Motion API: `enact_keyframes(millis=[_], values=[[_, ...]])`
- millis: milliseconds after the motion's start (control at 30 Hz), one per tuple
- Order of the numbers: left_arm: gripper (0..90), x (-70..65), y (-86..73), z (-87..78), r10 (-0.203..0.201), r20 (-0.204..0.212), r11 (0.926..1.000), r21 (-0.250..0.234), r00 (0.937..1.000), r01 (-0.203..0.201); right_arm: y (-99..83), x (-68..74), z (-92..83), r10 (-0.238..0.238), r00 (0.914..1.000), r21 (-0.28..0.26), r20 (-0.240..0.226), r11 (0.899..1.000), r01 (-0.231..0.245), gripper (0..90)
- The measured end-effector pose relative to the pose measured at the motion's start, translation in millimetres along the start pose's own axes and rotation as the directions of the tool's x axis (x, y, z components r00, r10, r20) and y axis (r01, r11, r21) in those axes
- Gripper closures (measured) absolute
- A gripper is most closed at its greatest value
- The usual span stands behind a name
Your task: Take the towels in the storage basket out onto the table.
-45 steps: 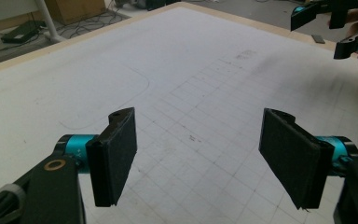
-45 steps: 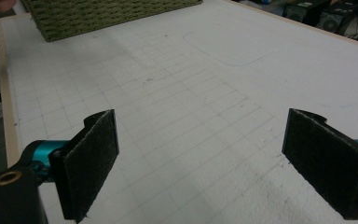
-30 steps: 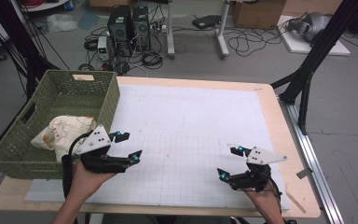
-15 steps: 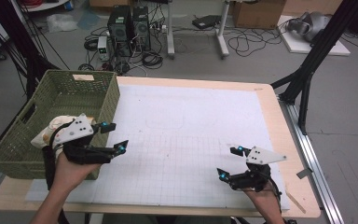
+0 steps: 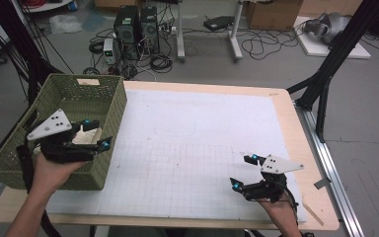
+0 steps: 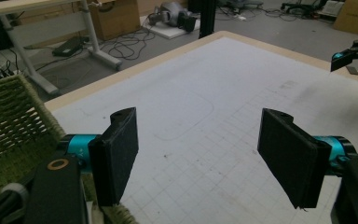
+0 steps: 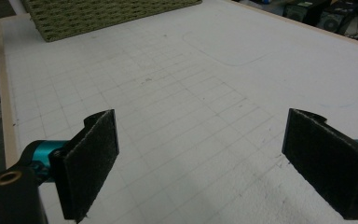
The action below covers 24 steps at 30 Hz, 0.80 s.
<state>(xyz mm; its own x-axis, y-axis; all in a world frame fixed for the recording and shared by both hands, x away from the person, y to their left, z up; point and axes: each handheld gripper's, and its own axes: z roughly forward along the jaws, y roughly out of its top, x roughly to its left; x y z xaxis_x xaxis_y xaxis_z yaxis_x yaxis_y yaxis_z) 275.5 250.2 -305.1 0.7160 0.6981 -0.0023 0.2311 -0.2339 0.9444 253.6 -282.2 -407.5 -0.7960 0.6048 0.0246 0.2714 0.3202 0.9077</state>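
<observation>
A green woven basket [image 5: 74,96] stands on the left side of the table, with a pale cloth [image 5: 88,136] lying inside it. My left gripper [image 5: 101,134] hovers open over the basket's near right corner, nothing between its jaws. In the left gripper view that gripper [image 6: 198,154] looks across the white grid mat [image 6: 205,93], with the basket wall [image 6: 9,121] at the left. My right gripper [image 5: 242,171] stands open and empty above the mat's near right part. From the right gripper view, its pads [image 7: 91,161] frame bare mat, and the basket [image 7: 98,14] lies far off.
A white grid mat [image 5: 197,143] covers most of the wooden table [image 5: 303,148]. The other gripper [image 6: 354,56] appears far right in the left gripper view. Computers, cables and desk legs [image 5: 180,34] stand on the floor beyond; a black stand [image 5: 325,74] rises at right.
My left gripper has moved left, from above the mat to over the basket's near right corner, still open. The right gripper has stayed in place.
</observation>
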Motion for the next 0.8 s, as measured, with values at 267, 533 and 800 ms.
enact_keyframes(millis=[267,533,800], values=[[30.4,23.1,-3.2,-16.3,-0.005,-0.033,1.0000,0.002,0.9994,0.006,-0.2,0.0,0.5,-0.007,1.0000,0.003,-0.001,1.000,0.007,10.0],[31.8,46.2,-8.1,-27.2,-0.004,-0.063,0.9999,0.011,0.9980,0.005,-0.5,-0.3,1.4,-0.008,1.0000,0.005,0.001,1.000,0.008,10.0],[32.4,71.1,-18.2,-30.9,0.005,-0.081,0.9979,0.065,0.9967,0.001,-0.8,-0.7,1.2,-0.006,1.0000,0.010,0.001,1.000,0.006,10.0]])
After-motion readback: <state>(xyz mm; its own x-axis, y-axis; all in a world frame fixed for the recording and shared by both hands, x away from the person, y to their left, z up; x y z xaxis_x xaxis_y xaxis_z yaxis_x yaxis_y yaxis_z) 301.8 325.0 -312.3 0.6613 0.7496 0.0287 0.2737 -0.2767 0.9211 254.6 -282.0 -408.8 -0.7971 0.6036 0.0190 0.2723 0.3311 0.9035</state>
